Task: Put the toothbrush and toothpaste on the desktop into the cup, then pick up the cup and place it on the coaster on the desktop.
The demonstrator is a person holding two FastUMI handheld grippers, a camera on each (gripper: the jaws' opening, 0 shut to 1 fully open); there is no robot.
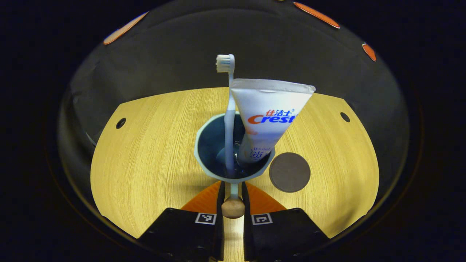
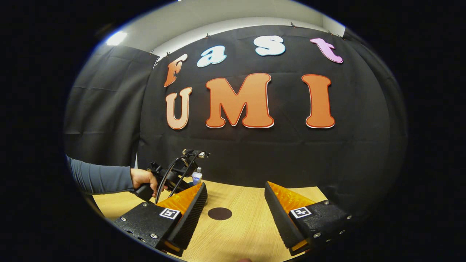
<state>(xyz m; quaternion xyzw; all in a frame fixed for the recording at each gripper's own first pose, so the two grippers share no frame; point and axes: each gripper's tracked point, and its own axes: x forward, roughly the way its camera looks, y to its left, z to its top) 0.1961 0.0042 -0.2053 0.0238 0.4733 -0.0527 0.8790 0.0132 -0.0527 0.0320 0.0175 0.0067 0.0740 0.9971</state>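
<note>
Standing bristles-up in the cup (image 1: 218, 160), the toothbrush (image 1: 229, 120) rises beyond left fingers (image 1: 232, 194) clamping its handle (image 1: 233, 203); right fingers (image 2: 236, 203) apart.

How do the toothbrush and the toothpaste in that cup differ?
The toothbrush is a thin stick standing nearly upright; the toothpaste is a wide flat tube leaning to the right. The toothbrush pokes up higher than the toothpaste. The toothpaste carries printing; the toothbrush is plain. Both are pale and stand inside the cup.
</note>
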